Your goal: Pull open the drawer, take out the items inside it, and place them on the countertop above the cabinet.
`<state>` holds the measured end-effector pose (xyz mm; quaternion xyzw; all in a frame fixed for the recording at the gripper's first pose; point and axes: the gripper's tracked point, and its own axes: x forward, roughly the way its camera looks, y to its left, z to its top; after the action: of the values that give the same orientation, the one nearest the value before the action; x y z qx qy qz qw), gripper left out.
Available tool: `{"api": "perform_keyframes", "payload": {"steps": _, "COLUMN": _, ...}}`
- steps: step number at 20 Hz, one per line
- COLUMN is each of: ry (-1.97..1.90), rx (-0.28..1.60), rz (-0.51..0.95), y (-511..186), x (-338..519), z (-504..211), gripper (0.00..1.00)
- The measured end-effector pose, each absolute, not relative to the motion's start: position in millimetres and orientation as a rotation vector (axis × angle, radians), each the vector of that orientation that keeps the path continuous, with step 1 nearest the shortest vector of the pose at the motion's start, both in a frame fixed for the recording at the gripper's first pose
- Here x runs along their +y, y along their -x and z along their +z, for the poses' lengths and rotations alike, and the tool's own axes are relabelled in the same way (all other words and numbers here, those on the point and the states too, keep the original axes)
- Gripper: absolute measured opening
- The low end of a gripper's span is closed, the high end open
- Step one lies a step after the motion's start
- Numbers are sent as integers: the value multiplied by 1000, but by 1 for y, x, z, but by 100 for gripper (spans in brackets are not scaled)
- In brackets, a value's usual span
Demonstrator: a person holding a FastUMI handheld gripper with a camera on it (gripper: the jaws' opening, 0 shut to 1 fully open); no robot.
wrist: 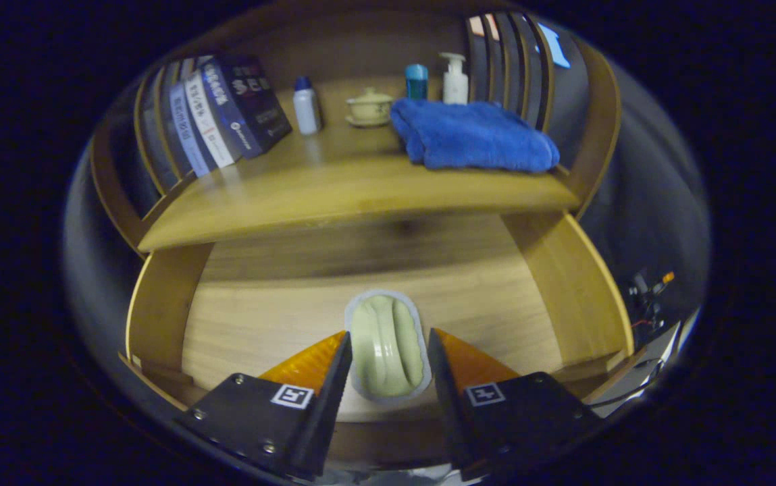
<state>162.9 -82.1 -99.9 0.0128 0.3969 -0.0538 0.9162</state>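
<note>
Hovering over an open wooden drawer (259, 324), the hand-held gripper (388, 351) has its two fingers spread wide, one on each side of a pale green soap dish (388, 344) that lies on the drawer's floor near its front edge. The dish, oval with a grey rim, sits between the fingertips; a narrow gap shows on either side, so the fingers appear released and not pressing on it, though whether they brush its rim cannot be told. The drawer's side walls rise to the left and right of the fingers.

Above the drawer runs the bench (333, 196), its front edge overhanging the drawer's back part. A folded blue towel (475, 135) lies at the bench's right end, close to the front edge. A row of books (225, 111) leans at the left end. Along the back edge stand a white bottle with a blue cap (306, 106), a small lidded ceramic cup on a saucer (369, 106), a blue-topped container (417, 81) and a white pump bottle (455, 79), the last two just behind the towel. Slatted wooden rails close the bench at both ends.
</note>
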Motion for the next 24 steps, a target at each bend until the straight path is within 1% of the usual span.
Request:
{"api": "perform_keyframes", "payload": {"steps": 2, "ry": -100, "rx": 887, "rz": -82, "y": -164, "x": -77, "z": -115, "gripper": 43}}
{"api": "perform_keyframes", "payload": {"steps": 3, "ry": -139, "rx": 902, "rz": -41, "y": -164, "x": -71, "z": -119, "gripper": 36}}
{"api": "perform_keyframes", "payload": {"steps": 4, "ry": -162, "rx": 883, "rz": -12, "y": -166, "x": -69, "z": -118, "gripper": 22}}
{"api": "perform_keyframes", "payload": {"steps": 5, "ry": -172, "rx": 850, "rz": 5, "y": -165, "x": -69, "z": -110, "gripper": 22}}
{"api": "perform_keyframes", "payload": {"steps": 6, "ry": -169, "rx": 821, "rz": 22, "y": -166, "x": -68, "z": -107, "gripper": 13}}
{"api": "perform_keyframes", "payload": {"steps": 11, "ry": -153, "rx": 640, "rz": 108, "y": -154, "x": -55, "z": -56, "gripper": 13}}
{"api": "perform_keyframes", "payload": {"steps": 15, "ry": -103, "rx": 429, "rz": 155, "y": -144, "x": -43, "z": 10, "gripper": 13}}
{"api": "perform_keyframes", "payload": {"steps": 21, "ry": -65, "rx": 140, "rz": 159, "y": -132, "x": -25, "z": 114, "gripper": 13}}
{"api": "perform_keyframes", "payload": {"steps": 24, "ry": -35, "rx": 64, "rz": 151, "y": -137, "x": -19, "z": 154, "gripper": 13}}
